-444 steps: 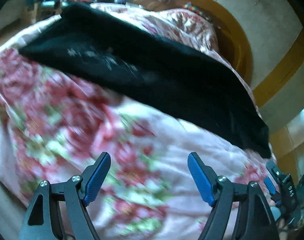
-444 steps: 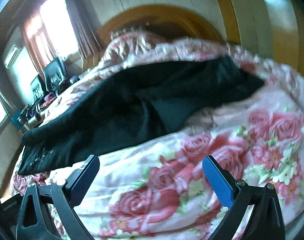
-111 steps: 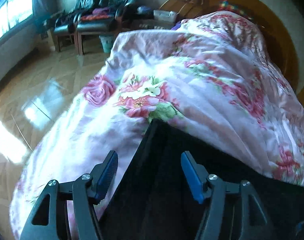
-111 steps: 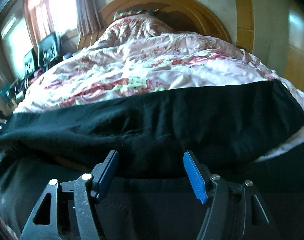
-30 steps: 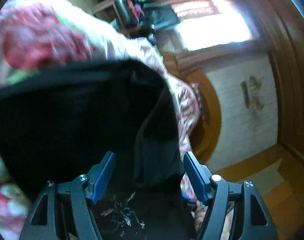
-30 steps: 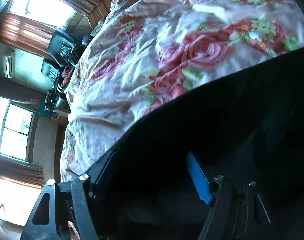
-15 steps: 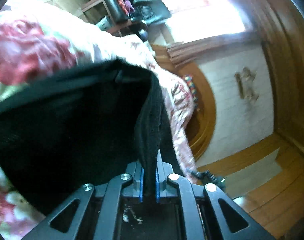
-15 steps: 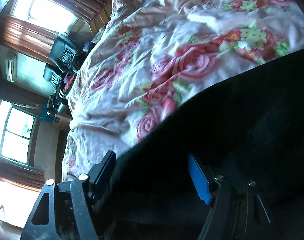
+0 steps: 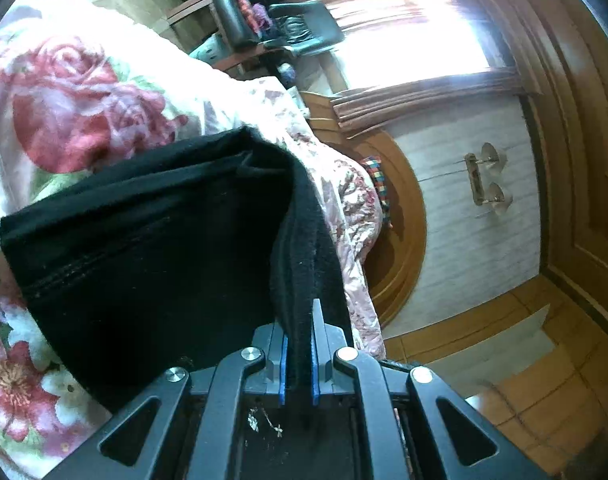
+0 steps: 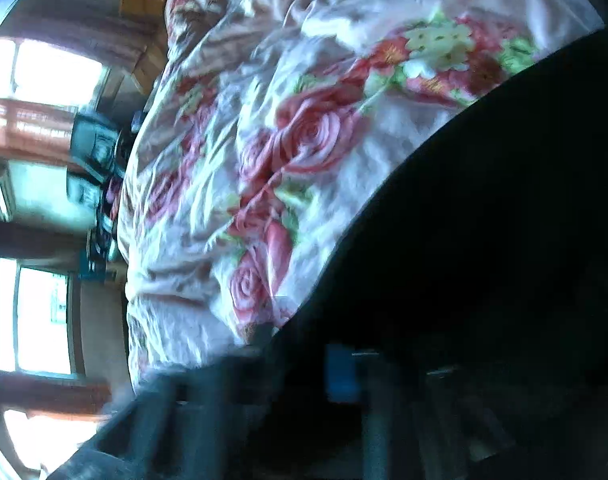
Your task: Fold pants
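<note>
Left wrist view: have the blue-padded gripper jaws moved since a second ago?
Yes. The left gripper jaws, earlier spread wide apart on their black frame, have closed inward and now pinch a raised fold of the black pants.

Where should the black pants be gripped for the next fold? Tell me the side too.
Grip the black pants at the thick folded edge, coming from the bed's near side: there the layers stack into a ridge, where the left gripper already has its jaws shut.
</note>
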Available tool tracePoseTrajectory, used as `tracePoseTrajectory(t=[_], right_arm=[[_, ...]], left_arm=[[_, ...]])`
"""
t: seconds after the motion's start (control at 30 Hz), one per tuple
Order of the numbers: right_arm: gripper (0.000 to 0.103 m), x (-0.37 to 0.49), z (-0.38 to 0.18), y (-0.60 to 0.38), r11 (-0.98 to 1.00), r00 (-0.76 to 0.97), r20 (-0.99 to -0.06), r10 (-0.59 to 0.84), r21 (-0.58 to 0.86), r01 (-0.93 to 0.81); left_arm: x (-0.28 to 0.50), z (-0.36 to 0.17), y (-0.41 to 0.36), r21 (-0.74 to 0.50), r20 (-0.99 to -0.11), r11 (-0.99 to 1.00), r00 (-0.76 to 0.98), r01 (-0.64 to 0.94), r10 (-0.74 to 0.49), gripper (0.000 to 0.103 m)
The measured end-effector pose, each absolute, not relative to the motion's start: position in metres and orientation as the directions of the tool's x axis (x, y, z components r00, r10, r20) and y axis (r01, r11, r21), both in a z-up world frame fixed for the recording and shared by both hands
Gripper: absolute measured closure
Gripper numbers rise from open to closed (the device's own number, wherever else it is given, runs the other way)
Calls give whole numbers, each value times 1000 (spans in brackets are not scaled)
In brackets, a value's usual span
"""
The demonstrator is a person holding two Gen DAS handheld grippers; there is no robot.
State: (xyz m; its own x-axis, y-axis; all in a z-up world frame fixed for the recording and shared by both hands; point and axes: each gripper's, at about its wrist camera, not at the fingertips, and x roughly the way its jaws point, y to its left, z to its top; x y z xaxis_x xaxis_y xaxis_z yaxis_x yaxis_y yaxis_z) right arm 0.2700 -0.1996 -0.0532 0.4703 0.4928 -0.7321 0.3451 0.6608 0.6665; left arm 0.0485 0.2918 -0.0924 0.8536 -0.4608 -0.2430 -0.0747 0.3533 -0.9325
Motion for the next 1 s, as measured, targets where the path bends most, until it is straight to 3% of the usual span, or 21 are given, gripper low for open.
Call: tracePoseTrajectory(t=[0.2, 0.27, 0.33, 0.47, 0.57, 0.67, 0.7, 0.8, 0.9, 0.97, 1.0], right_arm=[[93, 198, 20, -222, 578, 630, -480, 611, 814, 59], [93, 159, 35, -222, 611, 645, -451, 617, 791, -31], [93, 123, 36, -216, 645, 638, -451, 624, 759, -94], [93, 53, -4, -184, 762, 575, -563, 593, 622, -177], [93, 32, -50, -174, 783, 523, -625, 579, 605, -144], [94, 28, -79, -176, 781, 508, -640, 576, 614, -113], [94, 28, -81, -177, 779, 511, -636, 579, 617, -115], [93, 29, -79, -180, 781, 516, -630, 581, 609, -137], [93, 28, -79, -180, 778, 521, -623, 583, 612, -139], [93, 24, -79, -180, 770, 520, -617, 591, 624, -134], [91, 24, -80, -183, 762, 518, -613, 596, 636, -124]], left_arm=[[55, -60, 311, -944, -162, 330, 861, 7, -481, 96], [52, -48, 321, -932, -162, 361, 866, 23, -473, 96], [48, -46, 329, -919, -190, 393, 875, 1, -446, 96], [44, -73, 337, -924, -283, 361, 863, -128, -419, 96], [28, -104, 342, -922, -342, 312, 858, -228, -384, 96], [19, -119, 343, -937, -335, 231, 862, -262, -380, 96], [17, -119, 342, -936, -339, 227, 862, -269, -377, 93], [17, -116, 332, -931, -344, 253, 859, -261, -379, 62], [18, -112, 317, -932, -336, 272, 851, -239, -404, 63], [22, -107, 310, -910, -376, 328, 837, -254, -398, 65], [22, -104, 309, -903, -385, 349, 837, -253, -388, 75]])
